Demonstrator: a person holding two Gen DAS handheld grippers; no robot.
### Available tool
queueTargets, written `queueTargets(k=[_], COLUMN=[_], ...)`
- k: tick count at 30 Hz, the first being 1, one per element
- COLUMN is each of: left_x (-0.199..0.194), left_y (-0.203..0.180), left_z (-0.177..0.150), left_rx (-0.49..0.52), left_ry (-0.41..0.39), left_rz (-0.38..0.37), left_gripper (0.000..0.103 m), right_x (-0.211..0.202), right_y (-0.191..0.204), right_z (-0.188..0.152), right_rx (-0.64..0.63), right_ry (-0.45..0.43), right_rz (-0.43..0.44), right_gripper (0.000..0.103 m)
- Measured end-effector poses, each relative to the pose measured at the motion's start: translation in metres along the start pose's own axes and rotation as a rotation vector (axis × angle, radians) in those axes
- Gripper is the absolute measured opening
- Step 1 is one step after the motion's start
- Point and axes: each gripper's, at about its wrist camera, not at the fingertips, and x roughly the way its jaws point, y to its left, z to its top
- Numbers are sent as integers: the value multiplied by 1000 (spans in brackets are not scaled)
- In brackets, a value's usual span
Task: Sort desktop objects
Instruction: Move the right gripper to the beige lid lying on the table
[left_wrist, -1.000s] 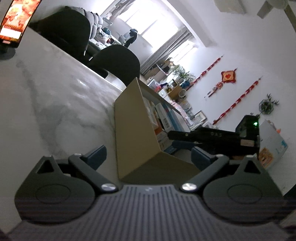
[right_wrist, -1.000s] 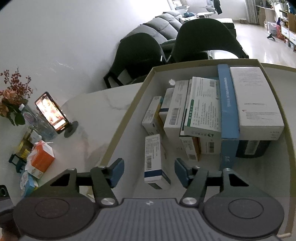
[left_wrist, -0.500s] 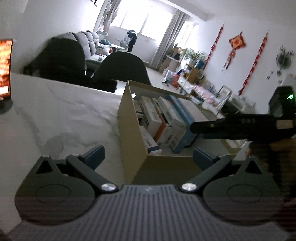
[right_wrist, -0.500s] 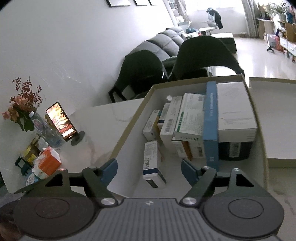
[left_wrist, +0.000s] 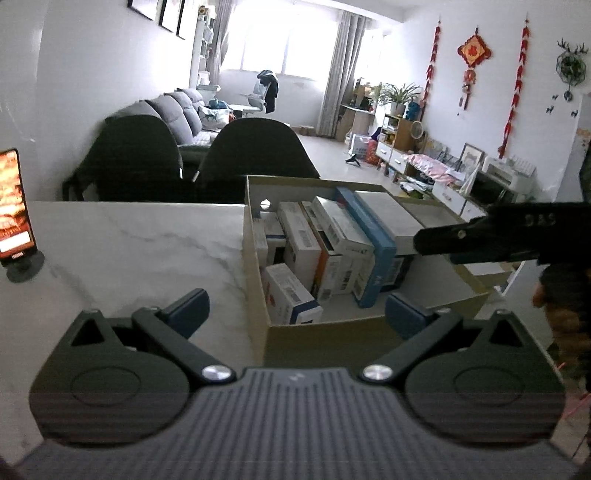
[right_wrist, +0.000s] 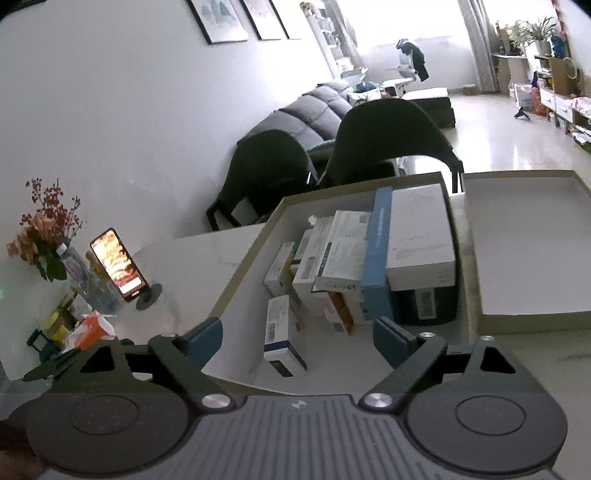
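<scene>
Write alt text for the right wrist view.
An open cardboard box packed with small cartons sits on a marble table, the right gripper opening empty above its near edge. A lit phone and flowers stand left.

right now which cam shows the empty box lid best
The right wrist view: the box lid lies open side up to the right of the cardboard box of packages, its white inside and rim almost wholly in frame. In the left wrist view the right gripper's arm covers most of it; only a corner shows.
</scene>
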Motion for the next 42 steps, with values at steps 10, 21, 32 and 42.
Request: queueTargets(k=[10, 21, 32, 42], left_x=[-3, 2, 11, 15], left_y=[-22, -42, -43, -35], left_z=[-1, -4, -6, -9], left_rx=[72, 114, 133, 154], left_ry=[-17, -25, -2, 18], left_rz=[96, 158, 223, 201], left_gripper=[103, 103, 103, 103], right_x=[-26, -43, -41, -38], right_y=[-21, -51, -79, -131], right_z=[-11, -35, -47, -51], right_rx=[73, 141, 127, 232], right_ry=[-119, -207, -206, -208], right_rz=[-55, -182, -307, -456], right_gripper=[102, 103, 103, 103])
